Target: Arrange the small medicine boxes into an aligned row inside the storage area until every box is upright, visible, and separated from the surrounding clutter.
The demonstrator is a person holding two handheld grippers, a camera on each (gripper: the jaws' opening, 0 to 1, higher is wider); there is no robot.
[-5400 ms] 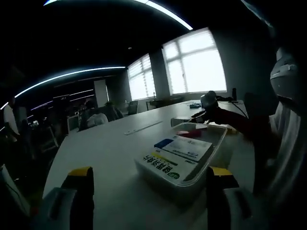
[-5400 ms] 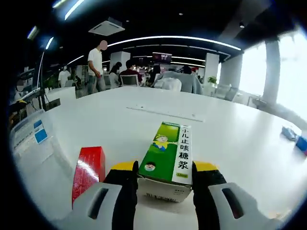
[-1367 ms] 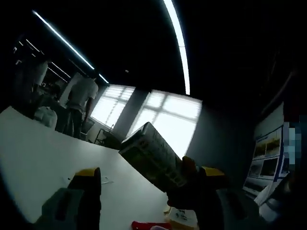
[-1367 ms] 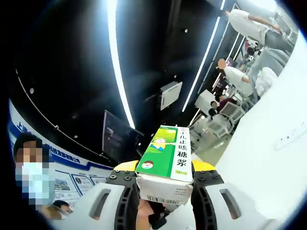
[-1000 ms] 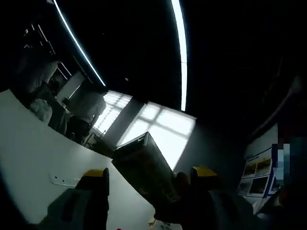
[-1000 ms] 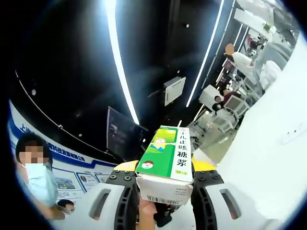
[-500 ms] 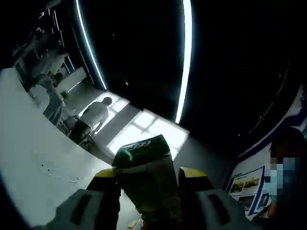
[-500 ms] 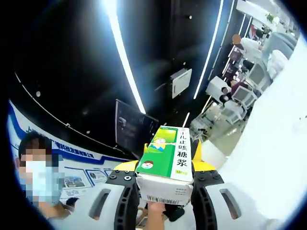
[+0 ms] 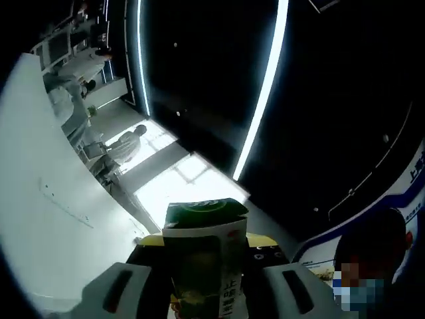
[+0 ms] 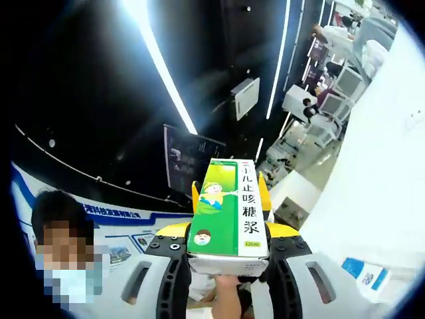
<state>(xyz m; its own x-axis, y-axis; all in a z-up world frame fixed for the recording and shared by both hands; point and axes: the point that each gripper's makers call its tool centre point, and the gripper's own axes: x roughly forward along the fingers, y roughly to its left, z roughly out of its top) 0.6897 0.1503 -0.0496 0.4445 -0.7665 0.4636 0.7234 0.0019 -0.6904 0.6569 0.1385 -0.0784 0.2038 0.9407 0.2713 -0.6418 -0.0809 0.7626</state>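
A tall green medicine box (image 10: 229, 209) with a cartoon child and black characters is held up in the air, away from the white table (image 10: 378, 159). My right gripper (image 10: 228, 234) is shut on its near end, one yellow-tipped jaw on each side. In the left gripper view the same green box (image 9: 202, 262) stands end-on, dark against the light, and my left gripper (image 9: 204, 240) is shut on it. The left gripper's yellow fingertips (image 10: 196, 193) also show at the box's far end in the right gripper view.
A blue and white box (image 10: 364, 274) lies on the table at the lower right. A person in a mask (image 10: 63, 232) stands close by. A hand (image 10: 226, 296) shows under the green box. Other people and office chairs (image 10: 332, 80) are far off.
The left gripper has closed its jaws onto the far end of the green box. Both cameras have rolled further, and the right gripper has kept its hold throughout.
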